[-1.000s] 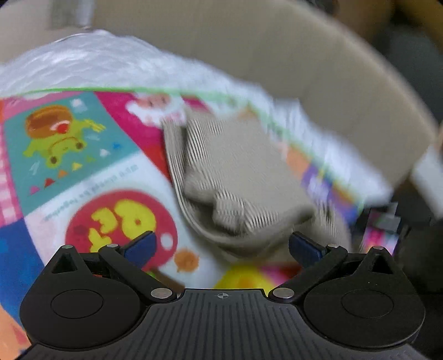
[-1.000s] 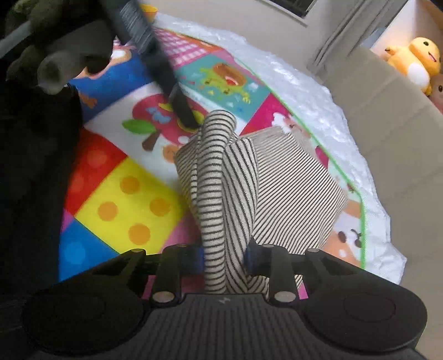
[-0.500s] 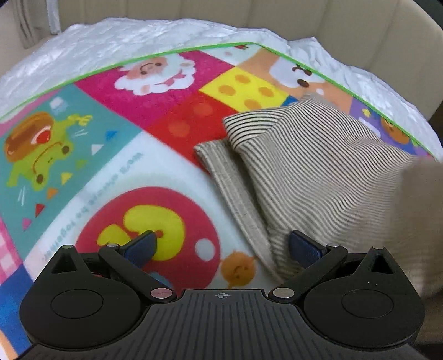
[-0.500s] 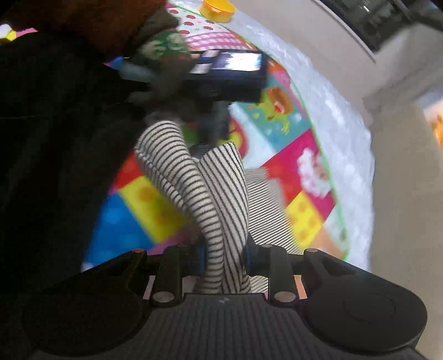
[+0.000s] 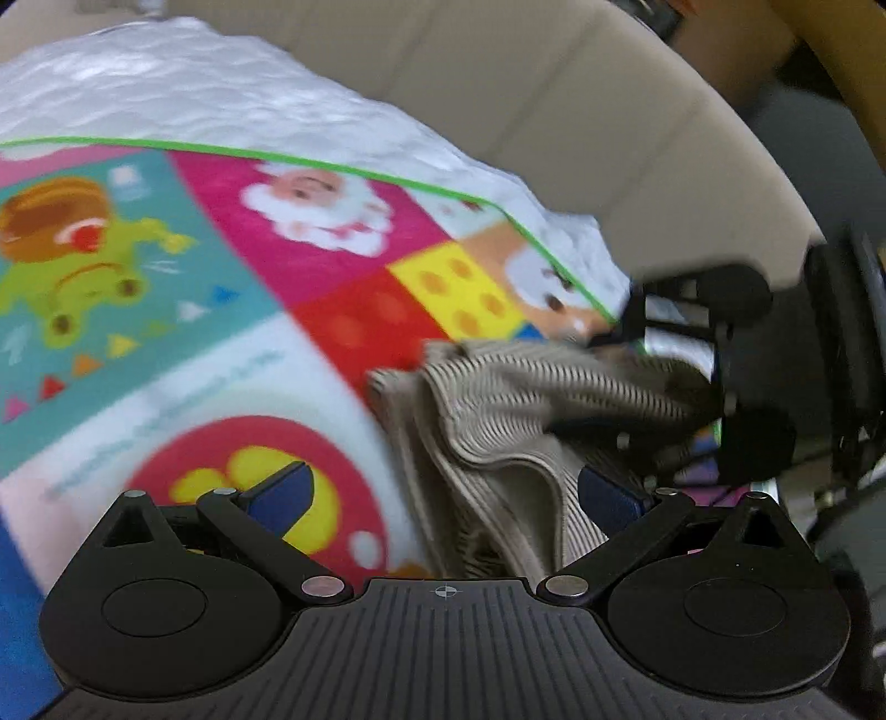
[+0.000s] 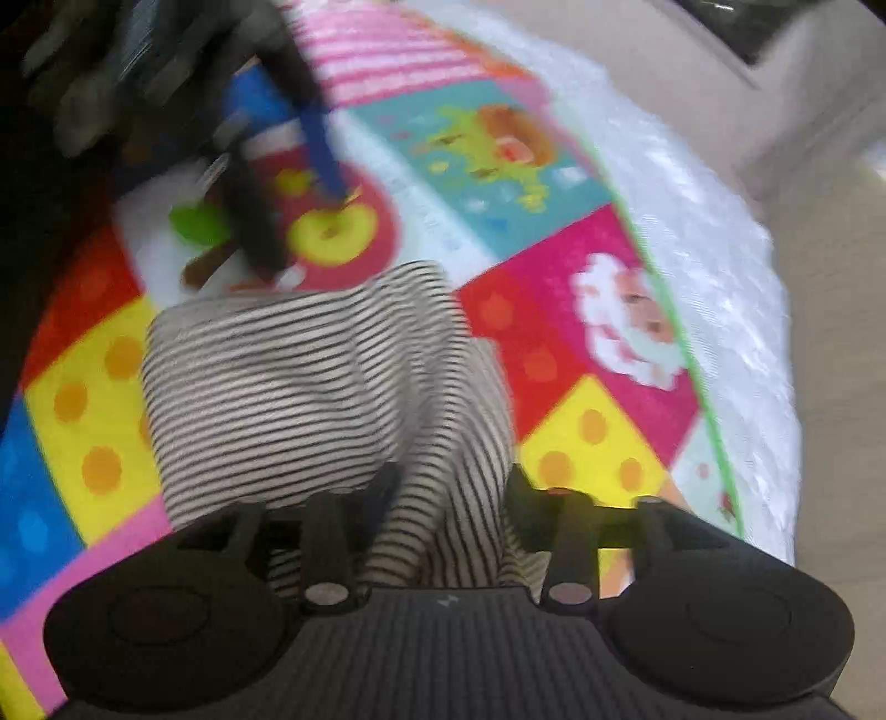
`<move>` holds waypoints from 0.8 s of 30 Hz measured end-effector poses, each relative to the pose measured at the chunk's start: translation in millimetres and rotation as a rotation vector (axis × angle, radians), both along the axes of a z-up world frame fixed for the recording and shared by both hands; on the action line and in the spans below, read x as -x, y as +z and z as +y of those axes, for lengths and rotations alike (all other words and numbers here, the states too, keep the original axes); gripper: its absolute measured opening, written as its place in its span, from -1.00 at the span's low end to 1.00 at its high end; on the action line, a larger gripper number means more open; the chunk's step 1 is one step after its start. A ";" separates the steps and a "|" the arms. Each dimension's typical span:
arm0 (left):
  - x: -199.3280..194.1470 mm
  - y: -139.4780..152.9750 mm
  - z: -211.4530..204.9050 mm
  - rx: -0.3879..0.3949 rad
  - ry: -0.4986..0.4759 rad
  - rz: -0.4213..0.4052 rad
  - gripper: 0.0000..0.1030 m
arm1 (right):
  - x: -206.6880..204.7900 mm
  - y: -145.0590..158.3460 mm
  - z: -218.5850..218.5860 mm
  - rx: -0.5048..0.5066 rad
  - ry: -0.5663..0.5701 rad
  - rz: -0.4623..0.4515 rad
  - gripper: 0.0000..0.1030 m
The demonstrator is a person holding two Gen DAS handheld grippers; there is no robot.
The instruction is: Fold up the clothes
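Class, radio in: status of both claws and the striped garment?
Left claw open. Right claw opening, striped garment between its fingers, on play mat. Nothing in the way.

A play mat [image 5: 343, 332] with bright cartoon panels in pink, teal, red, yellow and blue covers the surface below and ahead of each hand-held gripper. A thin green border [image 5: 387, 171] runs along the mat's far edge. Beyond the border lies a white quilted cover [image 5: 221, 94], crumpled and glossy under soft, even light. Past the cover, farthest ahead of the hand-held gripper, stands a beige padded panel [image 5: 554, 111] with vertical seams; whether it is a sofa back or a headboard cannot be told. In the right wrist view the same beige surface [image 6: 830, 332] fills the right side, and a dark window frame [image 6: 736, 22] shows at the top.
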State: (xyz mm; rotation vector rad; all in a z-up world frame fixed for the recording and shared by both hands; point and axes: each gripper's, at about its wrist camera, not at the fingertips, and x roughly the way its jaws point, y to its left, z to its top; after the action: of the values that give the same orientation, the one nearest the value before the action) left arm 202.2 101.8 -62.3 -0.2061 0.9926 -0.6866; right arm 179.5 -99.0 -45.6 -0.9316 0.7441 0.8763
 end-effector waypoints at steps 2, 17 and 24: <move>4.4 0.9 -9.9 -0.036 -0.021 -0.016 1.00 | 4.0 14.4 -10.3 -0.073 -0.069 -0.007 0.36; 8.0 22.7 -75.6 -0.259 0.207 -0.073 1.00 | 38.2 73.4 -85.0 -0.492 -0.561 -0.123 1.00; 9.0 14.1 -94.3 -0.303 0.200 -0.093 1.00 | 17.1 11.8 -127.6 -0.757 -1.000 -0.030 1.00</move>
State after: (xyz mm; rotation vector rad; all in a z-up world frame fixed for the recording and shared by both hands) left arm 193.2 7.5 -48.2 -0.0067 0.9593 -0.3541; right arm 162.4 -226.6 -33.8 0.1448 0.6555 0.1877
